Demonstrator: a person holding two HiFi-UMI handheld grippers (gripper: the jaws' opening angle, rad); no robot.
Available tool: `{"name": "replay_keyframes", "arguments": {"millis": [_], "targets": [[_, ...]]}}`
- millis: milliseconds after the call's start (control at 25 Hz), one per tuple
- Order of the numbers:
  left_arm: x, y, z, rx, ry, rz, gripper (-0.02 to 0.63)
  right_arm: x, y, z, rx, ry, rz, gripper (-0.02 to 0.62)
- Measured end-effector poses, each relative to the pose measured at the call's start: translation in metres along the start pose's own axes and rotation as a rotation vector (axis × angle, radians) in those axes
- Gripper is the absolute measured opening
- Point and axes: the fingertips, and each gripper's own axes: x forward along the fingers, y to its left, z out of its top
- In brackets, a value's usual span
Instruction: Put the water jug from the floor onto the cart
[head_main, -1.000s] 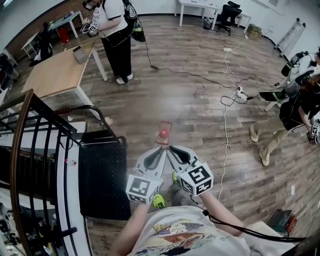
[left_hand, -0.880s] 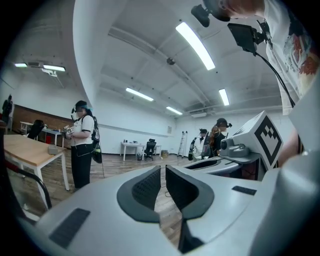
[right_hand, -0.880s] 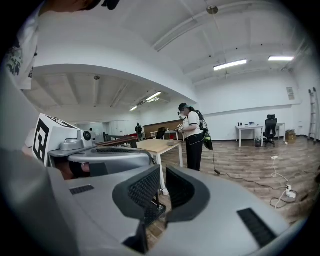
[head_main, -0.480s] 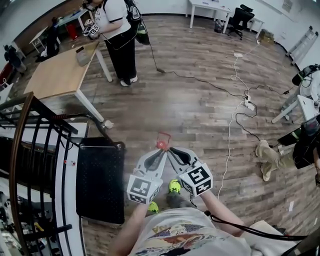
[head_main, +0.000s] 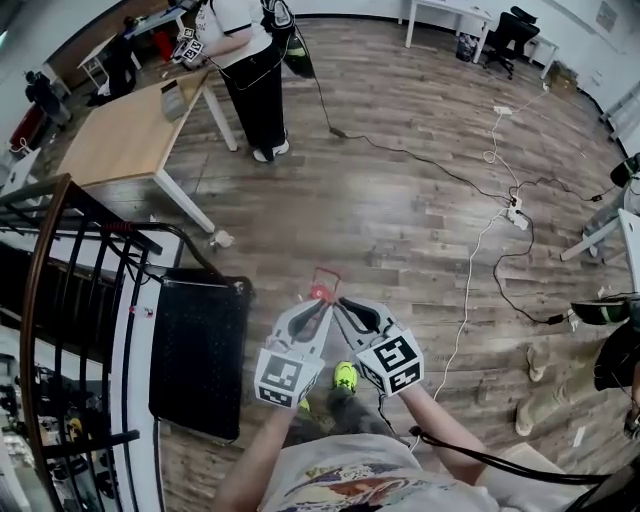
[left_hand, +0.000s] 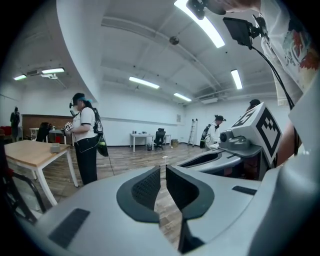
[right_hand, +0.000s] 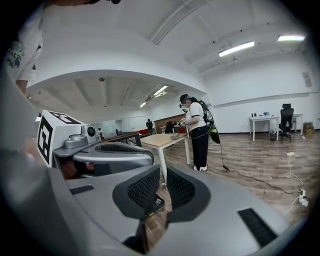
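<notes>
The left hand-held gripper (left_hand: 163, 172) and right hand-held gripper (right_hand: 163, 180) are pressed together, empty. The cart (head_main: 195, 350) lies at their left; no water jug shows. Better find it first, then open wide.

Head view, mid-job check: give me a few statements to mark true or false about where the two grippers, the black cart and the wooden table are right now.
1. The left gripper and the right gripper both have their jaws shut. True.
2. The black perforated flat cart lies left of both grippers. True.
3. The grippers are far apart, one on each side of the cart. False: they are side by side, tips nearly together, right of the cart.
4. The light wooden table with white legs is right of the grippers. False: it is at upper left, beyond the cart.
5. A white cable runs over the wood floor right of the grippers. True.
</notes>
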Motion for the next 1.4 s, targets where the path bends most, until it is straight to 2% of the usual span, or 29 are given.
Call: {"name": "replay_keyframes", "arguments": {"millis": [240, 520, 760, 1080, 1280, 1400], "targets": [[0.028, -0.007, -0.021, 0.004, 0.069, -0.018, 0.014, 0.002, -0.025, -0.024, 0.058, 0.020, -0.006, 0.031], [0.056, -0.012, -0.028, 0.020, 0.064, -0.035, 0.015, 0.003, -0.054, -0.037, 0.082, 0.025, -0.034, 0.031], [0.071, 0.003, -0.040, 0.009, 0.070, -0.046, 0.020, 0.024, -0.073, -0.042, 0.097, 0.029, -0.059, 0.032], [0.095, 0.042, -0.094, -0.030, 0.111, -0.056, 0.048, 0.069, -0.087, -0.080, 0.136, 0.053, -0.087, 0.034], [0.099, 0.063, -0.110, -0.035, 0.128, -0.065, 0.048, 0.087, -0.089, -0.095, 0.175, 0.083, -0.116, 0.090], [0.095, 0.072, -0.115, -0.028, 0.141, -0.077, 0.048, 0.095, -0.085, -0.095, 0.167, 0.090, -0.139, 0.097]]}}
